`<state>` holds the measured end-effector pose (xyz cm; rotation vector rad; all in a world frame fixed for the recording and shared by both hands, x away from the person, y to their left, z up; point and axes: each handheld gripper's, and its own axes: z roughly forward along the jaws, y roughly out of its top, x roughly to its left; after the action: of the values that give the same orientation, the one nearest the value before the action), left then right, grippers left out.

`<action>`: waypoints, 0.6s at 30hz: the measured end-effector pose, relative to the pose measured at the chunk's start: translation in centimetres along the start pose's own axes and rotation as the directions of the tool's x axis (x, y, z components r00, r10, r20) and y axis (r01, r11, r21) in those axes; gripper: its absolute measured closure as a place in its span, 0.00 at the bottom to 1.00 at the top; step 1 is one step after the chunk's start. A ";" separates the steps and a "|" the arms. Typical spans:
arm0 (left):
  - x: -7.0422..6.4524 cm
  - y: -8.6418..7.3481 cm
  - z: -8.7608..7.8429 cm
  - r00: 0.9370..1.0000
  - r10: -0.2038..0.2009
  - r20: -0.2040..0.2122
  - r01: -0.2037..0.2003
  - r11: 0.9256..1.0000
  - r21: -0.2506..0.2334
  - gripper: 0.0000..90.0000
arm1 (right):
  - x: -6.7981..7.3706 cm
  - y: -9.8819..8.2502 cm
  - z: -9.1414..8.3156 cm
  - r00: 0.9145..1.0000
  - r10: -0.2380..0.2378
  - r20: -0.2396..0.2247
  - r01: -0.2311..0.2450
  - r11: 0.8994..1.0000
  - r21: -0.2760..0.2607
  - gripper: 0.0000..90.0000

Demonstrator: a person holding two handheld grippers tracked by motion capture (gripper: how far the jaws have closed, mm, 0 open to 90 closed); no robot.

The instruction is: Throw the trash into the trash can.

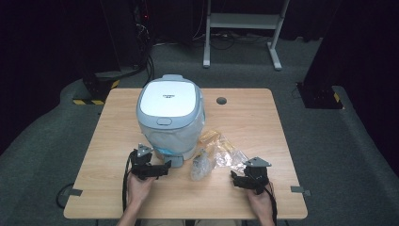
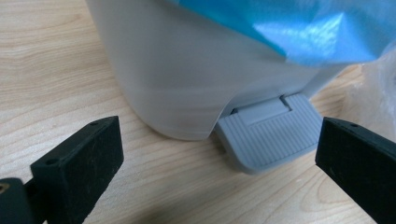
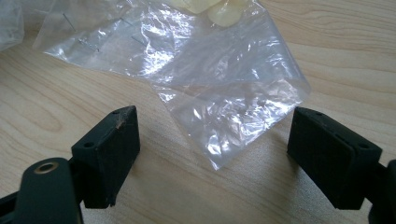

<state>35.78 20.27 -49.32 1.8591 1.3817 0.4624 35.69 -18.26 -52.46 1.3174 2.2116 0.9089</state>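
- the clear plastic bag [image 3: 219, 88] is thin and slick — if the right gripper [image 3: 212, 154] closes on just the near corner, the film may slide out from between the jaws or crumple flat against the wooden table [image 1: 263, 122] without lifting.
- the yellowish contents [image 3: 210, 7] sit at the far end of the bag, so a corner grab would likely let them swing or spill.
- the pedal bin [image 1: 170, 115] looks light; a hard push on its grey pedal [image 2: 271, 135] by the left gripper [image 2: 219, 154] could skid or tip it instead of raising the lid.
- right jaws stand wide apart and hold nothing; the bag's near corner lies between them, just ahead, touching neither.
- left jaws are also spread and empty; the pedal sits between them, nearer the right-hand jaw in the left gripper view, with the blue liner [image 2: 299, 28] hanging above it.
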 end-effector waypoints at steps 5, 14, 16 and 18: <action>-0.2 0.3 0.4 1.000 -0.005 -0.007 0.005 1.000 0.014 0.01 | 0.0 0.0 0.0 1.000 0.000 0.000 0.000 1.000 0.000 0.19; -0.7 0.6 1.7 0.999 0.000 -0.034 0.001 1.000 0.024 0.00 | 0.0 0.0 0.0 1.000 -0.002 -0.001 0.002 1.000 -0.002 0.19; -0.9 0.6 2.0 0.999 -0.007 -0.042 0.008 0.999 0.034 0.00 | 0.0 0.0 0.0 1.000 -0.002 -0.002 0.002 1.000 -0.002 0.19; -0.9 0.6 2.2 0.998 0.000 -0.059 0.002 0.999 0.035 0.00 | 0.0 0.0 0.0 1.000 -0.002 -0.002 0.002 1.000 -0.002 0.19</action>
<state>37.30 18.57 -50.18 1.8866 1.4380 0.4988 35.67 -18.26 -52.45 1.3140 2.2126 0.9120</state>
